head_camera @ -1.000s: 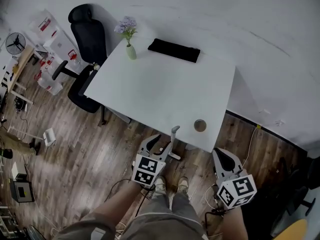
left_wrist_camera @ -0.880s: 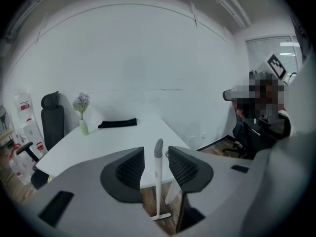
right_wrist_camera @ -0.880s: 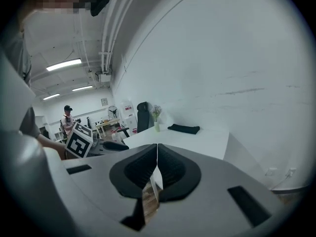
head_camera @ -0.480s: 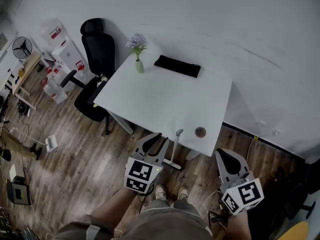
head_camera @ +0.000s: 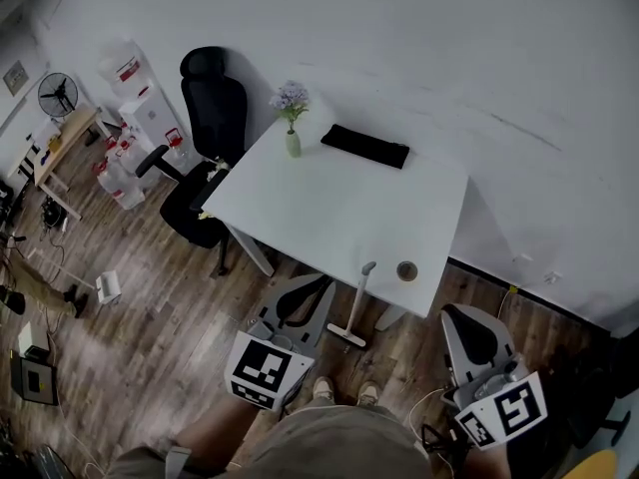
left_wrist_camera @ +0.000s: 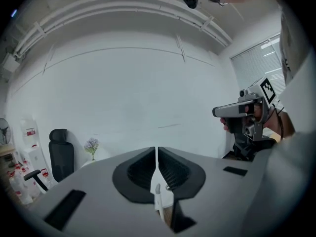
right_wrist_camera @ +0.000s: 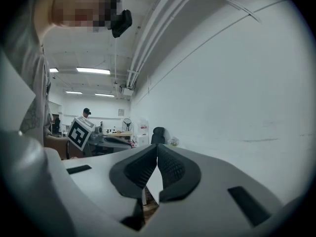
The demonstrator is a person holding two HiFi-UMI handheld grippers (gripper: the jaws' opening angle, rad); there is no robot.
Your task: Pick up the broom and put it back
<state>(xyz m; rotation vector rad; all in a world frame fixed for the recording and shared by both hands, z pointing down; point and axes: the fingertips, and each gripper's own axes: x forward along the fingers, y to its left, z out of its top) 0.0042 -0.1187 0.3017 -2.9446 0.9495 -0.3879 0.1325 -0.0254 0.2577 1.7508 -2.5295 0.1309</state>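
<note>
The broom (head_camera: pixel 359 299) has a white handle and a flat white head on the floor. It stands upright against the front edge of the white table (head_camera: pixel 300 208). My left gripper (head_camera: pixel 316 287) is just left of the handle and apart from it. Its jaws have just been closing with nothing between them, and they now meet. In the left gripper view the handle's tip (left_wrist_camera: pixel 158 194) shows below the shut left gripper (left_wrist_camera: pixel 156 154). My right gripper (head_camera: pixel 455 314) hangs to the right of the broom. The right gripper (right_wrist_camera: pixel 157 149) is shut and empty too.
On the table stand a vase of flowers (head_camera: pixel 292 120), a black pad (head_camera: pixel 365 146) and a small round cup (head_camera: pixel 406 270) by the front edge. A black office chair (head_camera: pixel 205 118) sits at the table's left. Water bottles (head_camera: pixel 128 78), a fan (head_camera: pixel 58 93) and floor clutter lie far left.
Both grippers have drawn back from the table toward the person. The left jaws, open beside the broom handle a second ago, have closed empty. The broom still leans on the table.
</note>
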